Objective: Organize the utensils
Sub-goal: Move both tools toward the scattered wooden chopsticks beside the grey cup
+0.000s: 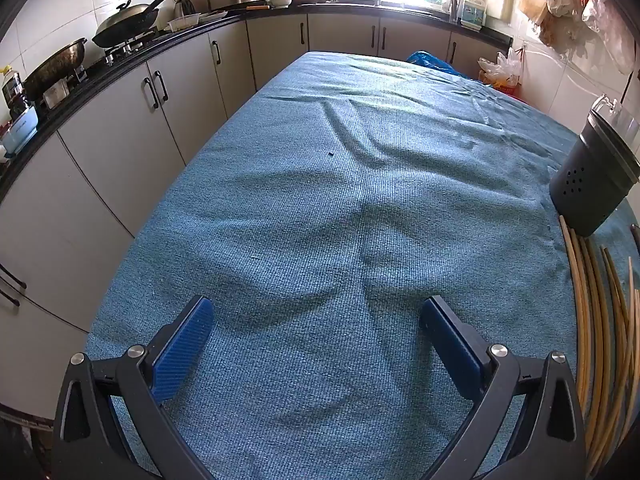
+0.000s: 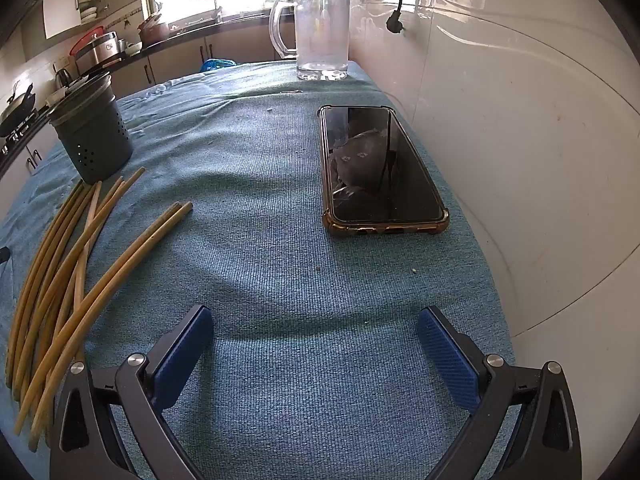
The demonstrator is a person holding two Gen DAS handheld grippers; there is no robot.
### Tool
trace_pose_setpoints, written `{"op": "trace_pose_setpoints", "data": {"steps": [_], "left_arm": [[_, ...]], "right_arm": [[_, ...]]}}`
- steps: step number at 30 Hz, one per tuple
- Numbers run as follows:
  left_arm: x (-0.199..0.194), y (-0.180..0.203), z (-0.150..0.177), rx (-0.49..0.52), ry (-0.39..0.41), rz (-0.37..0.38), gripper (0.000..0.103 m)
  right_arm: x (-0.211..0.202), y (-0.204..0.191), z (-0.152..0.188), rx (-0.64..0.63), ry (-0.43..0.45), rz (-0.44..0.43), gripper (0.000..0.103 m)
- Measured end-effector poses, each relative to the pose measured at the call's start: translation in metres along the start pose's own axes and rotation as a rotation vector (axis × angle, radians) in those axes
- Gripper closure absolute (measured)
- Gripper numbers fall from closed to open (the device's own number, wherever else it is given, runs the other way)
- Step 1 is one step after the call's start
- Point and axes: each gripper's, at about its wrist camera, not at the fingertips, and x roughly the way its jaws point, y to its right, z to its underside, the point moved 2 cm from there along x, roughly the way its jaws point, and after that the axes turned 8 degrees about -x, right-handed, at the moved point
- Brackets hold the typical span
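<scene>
Several bamboo chopsticks (image 2: 76, 264) lie loose on the blue cloth at the left of the right wrist view; in the left wrist view the chopsticks (image 1: 600, 320) run along the right edge. A dark perforated utensil holder (image 2: 92, 136) stands upright just beyond them, and the holder (image 1: 592, 176) also shows at the far right of the left view. My left gripper (image 1: 316, 316) is open above bare cloth, well left of the chopsticks. My right gripper (image 2: 316, 326) is open too, nothing between its fingers, with the chopsticks to its left.
A black phone (image 2: 380, 168) in a brown case lies on the table (image 2: 280, 360) ahead and right of the right gripper. A clear plastic mug (image 2: 320, 32) stands at the far edge. A white wall runs along the right. Kitchen cabinets (image 1: 120, 140) border the left side.
</scene>
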Motion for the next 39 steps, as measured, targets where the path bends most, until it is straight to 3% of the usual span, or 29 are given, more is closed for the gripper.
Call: {"op": "trace_pose_setpoints", "data": {"steps": [8, 11, 17, 24, 27, 39], "left_arm": [[-0.009, 0.002, 0.006, -0.008, -0.021, -0.048, 0.000], [-0.032, 0.009, 0.017, -0.040, -0.025, -0.023, 0.000], [-0.101, 0.018, 0.032, -0.026, 0.107, 0.014, 0.000], [-0.184, 0.041, 0.042, 0.022, 0.359, 0.015, 0.000], [-0.208, 0.046, 0.044, 0.032, 0.423, 0.016, 0.000], [-0.239, 0.051, 0.054, 0.037, 0.403, 0.116, 0.000]], "right_arm": [[-0.004, 0.000, 0.002, 0.035, -0.058, 0.011, 0.000], [-0.012, -0.006, 0.010, 0.032, -0.047, 0.014, 0.000], [-0.026, -0.009, 0.017, 0.052, -0.052, 0.033, 0.003], [-0.079, -0.016, 0.014, 0.071, 0.098, 0.059, 0.003], [-0.109, -0.026, 0.010, 0.072, 0.176, 0.061, 0.003], [-0.174, -0.061, 0.004, 0.067, 0.351, 0.014, 0.002]]}}
